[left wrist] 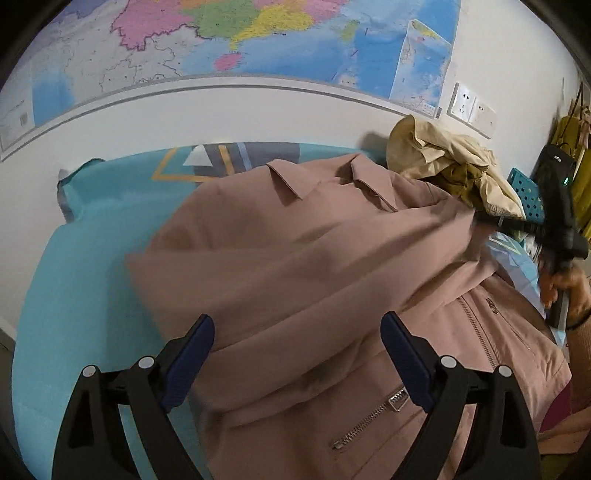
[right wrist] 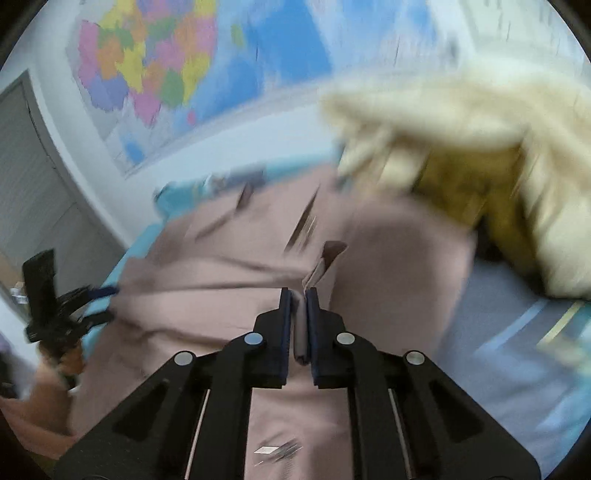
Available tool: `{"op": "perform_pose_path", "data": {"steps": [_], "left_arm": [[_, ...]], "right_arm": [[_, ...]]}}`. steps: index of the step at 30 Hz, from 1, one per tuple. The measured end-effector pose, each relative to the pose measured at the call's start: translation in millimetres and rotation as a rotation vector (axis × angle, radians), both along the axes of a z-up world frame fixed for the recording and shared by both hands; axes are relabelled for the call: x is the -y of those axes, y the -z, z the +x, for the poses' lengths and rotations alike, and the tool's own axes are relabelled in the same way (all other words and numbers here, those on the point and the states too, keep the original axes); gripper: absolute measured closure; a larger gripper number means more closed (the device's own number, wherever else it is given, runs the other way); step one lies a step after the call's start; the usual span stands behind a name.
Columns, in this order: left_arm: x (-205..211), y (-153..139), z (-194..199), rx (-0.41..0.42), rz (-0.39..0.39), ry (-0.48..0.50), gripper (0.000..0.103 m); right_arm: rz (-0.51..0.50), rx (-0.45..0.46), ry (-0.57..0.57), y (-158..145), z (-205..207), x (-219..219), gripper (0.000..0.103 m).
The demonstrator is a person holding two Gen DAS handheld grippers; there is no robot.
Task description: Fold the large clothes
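A teal bedsheet (left wrist: 74, 280) covers the bed below a wall map (left wrist: 221, 33); on it lies a dusty-pink zip jacket (left wrist: 295, 258), collar toward the wall, with a crumpled cream and mustard garment (left wrist: 443, 162) heaped just beside its collar end. The left gripper (left wrist: 297, 350) hangs over the jacket's lower half with jaws spread wide, nothing between them, pads not pressing the cloth. The right gripper (right wrist: 298, 325) is clamped almost fully closed on a narrow fold of the pink jacket, the pinched fabric standing up between its blue pads (right wrist: 285, 325).
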State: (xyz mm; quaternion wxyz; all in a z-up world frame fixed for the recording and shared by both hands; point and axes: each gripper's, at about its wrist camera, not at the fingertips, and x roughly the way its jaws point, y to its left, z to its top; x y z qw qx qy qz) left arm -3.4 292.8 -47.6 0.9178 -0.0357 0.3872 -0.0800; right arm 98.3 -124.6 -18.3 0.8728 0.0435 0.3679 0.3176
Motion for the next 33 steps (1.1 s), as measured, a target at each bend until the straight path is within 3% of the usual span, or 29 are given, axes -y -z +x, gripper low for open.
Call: {"op": "perform_pose_path", "data": {"steps": [2,5,9,11,15,17,19,23,26,28,31,33], "left_arm": [[4,-1,1,0.012,0.019,0.004,0.015],[15,6,8,-0.004,0.069,0.019,0.015],[21,26,19,-0.082,0.177,-0.008,0.015],[19,30,19,-0.096,0.193,-0.016,0.016],[11,9,3,-0.021,0.116,0.011,0.016],[12,-6,-7,0.042,0.074,0.046,0.016],[19,-12,-8,0.066,0.081,0.083,0.016],[33,7,11,-0.034,0.105,0.112,0.022],[36,33,27,-0.127,0.167,0.072,0.025],[40,38,27,-0.122,0.206,0.064,0.022],[37,32,23,-0.11,0.183,0.056,0.021],[32,24,15,-0.086,0.167,0.045,0.021]], "right_arm": [[0.038,-0.006,0.067,-3,10,18,0.094],[-0.007,-0.123,0.06,24,16,23,0.092],[-0.06,-0.17,0.075,42,7,30,0.063],[-0.052,-0.141,0.09,32,-1,36,0.059],[-0.027,-0.016,0.087,-1,-19,32,0.059],[-0.03,0.036,0.04,-14,-26,20,0.059],[-0.054,0.056,-0.02,-18,-25,-2,0.059],[-0.118,-0.019,-0.104,9,-10,-32,0.06],[-0.184,-0.102,-0.087,42,8,-39,0.063],[-0.185,-0.149,-0.074,58,16,-36,0.07],[-0.164,-0.133,-0.062,50,10,-29,0.067],[-0.147,-0.087,-0.061,38,-2,-22,0.056]]}}
